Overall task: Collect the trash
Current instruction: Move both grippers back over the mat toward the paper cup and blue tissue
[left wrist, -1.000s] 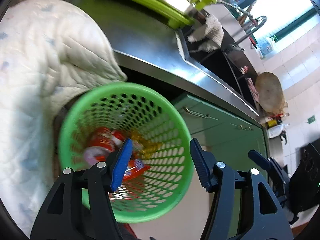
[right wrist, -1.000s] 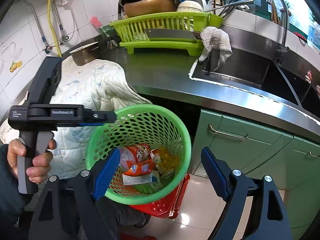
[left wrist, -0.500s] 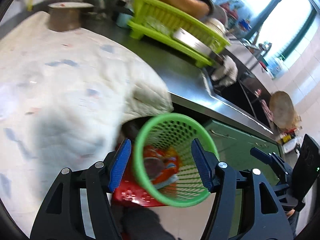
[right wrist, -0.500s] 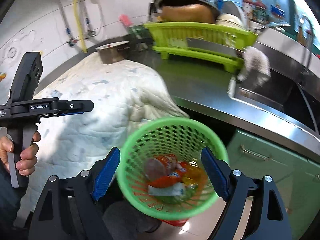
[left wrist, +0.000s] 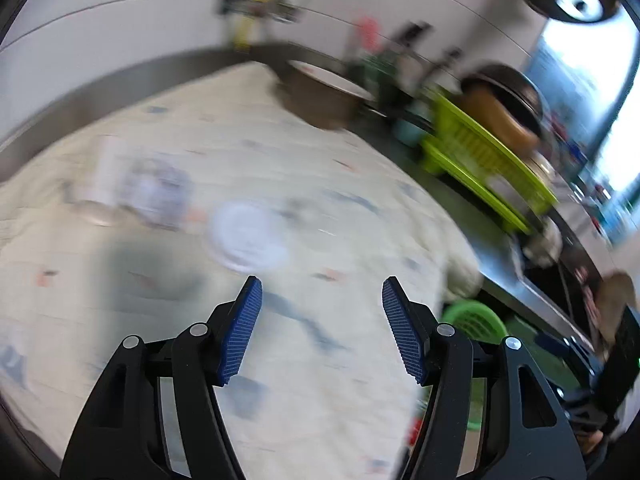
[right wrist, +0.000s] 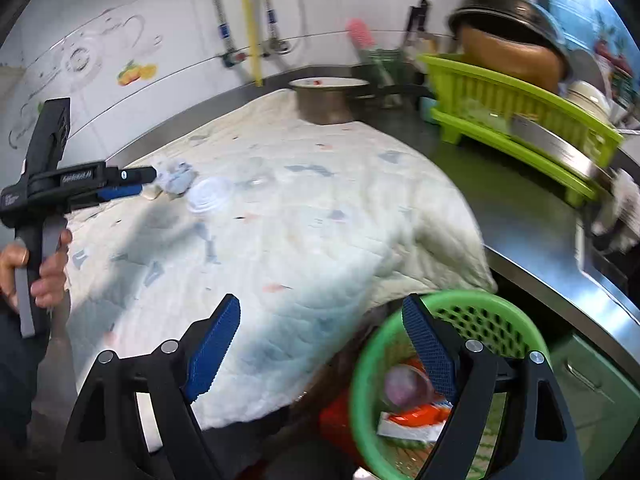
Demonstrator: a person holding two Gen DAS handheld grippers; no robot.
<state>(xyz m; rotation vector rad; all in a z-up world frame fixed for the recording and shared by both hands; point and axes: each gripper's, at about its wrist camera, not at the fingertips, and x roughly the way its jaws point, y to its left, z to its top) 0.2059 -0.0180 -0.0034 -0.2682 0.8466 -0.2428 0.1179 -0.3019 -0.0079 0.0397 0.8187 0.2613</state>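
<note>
Part of the job looked done. The green perforated wastebasket (right wrist: 448,364) stood low beside the bench (right wrist: 532,216), under the hanging edge of the quilted cloth (right wrist: 300,208), and already held wrappers (right wrist: 416,412), a red-orange packet and a pale rounded piece among them.

What was left lay on top of the cloth, towards its far left part: a white round plastic lid (right wrist: 209,199), a crumpled bluish-white wad (right wrist: 176,178) just beside it, and something clear near them, too blurred to name. In the left wrist view the lid (left wrist: 248,242) sat ahead of the left gripper (left wrist: 318,328), whose fingers were spread wide with nothing between them. The right gripper (right wrist: 320,354) was likewise spread and empty, its right finger overlapping the basket's rim in the picture; whether it touched the rim could not be told.

Seen from the right wrist camera, the left gripper hung near the wad, held in the person's left hand (right wrist: 38,268).

Nothing stood between the left gripper and the remaining scraps. Further back on the bench were a metal pot (right wrist: 326,100), a lime-green dish rack (right wrist: 516,116) with an upturned wok (right wrist: 516,40) on it, and a utensil holder. The left view was heavily smeared, so fine detail of the scraps was uncertain.
</note>
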